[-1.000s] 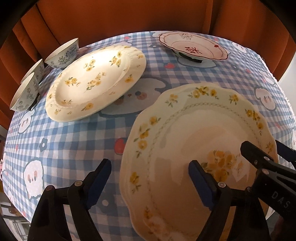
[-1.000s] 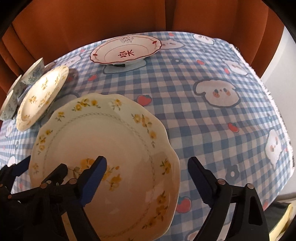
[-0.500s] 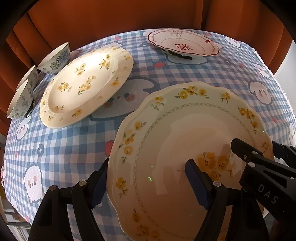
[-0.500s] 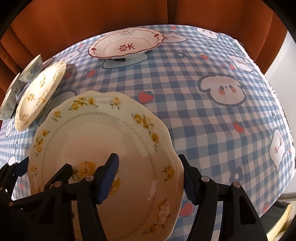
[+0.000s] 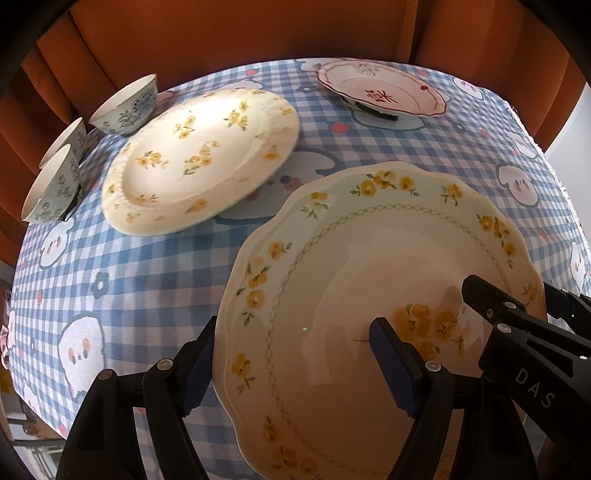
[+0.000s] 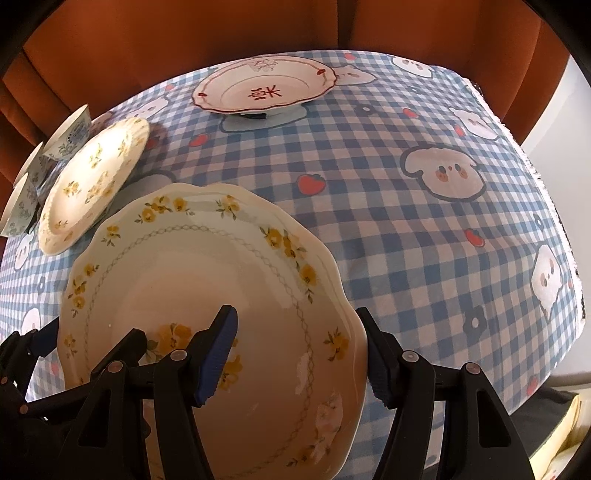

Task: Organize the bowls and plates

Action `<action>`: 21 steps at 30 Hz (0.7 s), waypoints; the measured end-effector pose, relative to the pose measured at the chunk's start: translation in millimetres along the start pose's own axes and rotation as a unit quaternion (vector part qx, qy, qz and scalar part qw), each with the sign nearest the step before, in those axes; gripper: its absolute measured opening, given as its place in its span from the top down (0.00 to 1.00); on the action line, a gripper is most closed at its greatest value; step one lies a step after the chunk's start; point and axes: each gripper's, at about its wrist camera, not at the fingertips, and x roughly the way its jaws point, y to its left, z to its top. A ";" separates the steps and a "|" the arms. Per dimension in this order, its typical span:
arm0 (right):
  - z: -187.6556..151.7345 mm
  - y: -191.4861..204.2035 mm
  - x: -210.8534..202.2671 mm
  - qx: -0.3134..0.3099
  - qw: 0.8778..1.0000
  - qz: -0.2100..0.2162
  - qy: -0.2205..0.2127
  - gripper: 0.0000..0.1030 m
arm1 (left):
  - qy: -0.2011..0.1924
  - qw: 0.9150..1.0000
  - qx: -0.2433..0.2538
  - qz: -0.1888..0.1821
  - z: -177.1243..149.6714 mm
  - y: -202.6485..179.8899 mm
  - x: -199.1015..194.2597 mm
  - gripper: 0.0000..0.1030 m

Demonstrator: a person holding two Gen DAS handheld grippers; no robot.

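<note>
A pale green scalloped plate (image 5: 369, 258) (image 6: 184, 266) with yellow flowers is held from both sides, close over the checked tablecloth (image 5: 147, 277). My left gripper (image 5: 293, 336) is shut on its left rim, one blue pad under the edge and one on the plate's face. My right gripper (image 6: 295, 321) is shut on the right rim in the same way. Each gripper also shows in the other's view, at the plate's far side. A round cream plate (image 5: 199, 158) (image 6: 92, 177) with yellow flowers lies at the back left.
A red-trimmed plate (image 5: 380, 92) (image 6: 262, 88) stands at the far side on a dark base. Three patterned bowls (image 5: 125, 107) (image 5: 55, 188) (image 6: 70, 136) stand along the left edge. Orange fabric (image 5: 258, 29) rises behind the table. The tablecloth's right edge (image 6: 554, 221) drops away.
Both grippers have closed from wide open onto the scalloped plate's opposite rims. The plate now looks a little nearer to the cameras.
</note>
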 end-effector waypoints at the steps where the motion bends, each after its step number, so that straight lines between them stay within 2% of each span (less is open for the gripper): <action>1: -1.0 4.7 -2.0 0.000 1.000 -0.001 -0.002 0.35 | -0.001 1.000 0.000 -0.001 -0.6 4.0 -1.0 0.23; 21: -26.1 147.3 -33.2 0.029 0.999 -0.024 -0.020 0.35 | -0.013 0.999 0.022 -0.027 -22.1 145.5 -23.5 0.23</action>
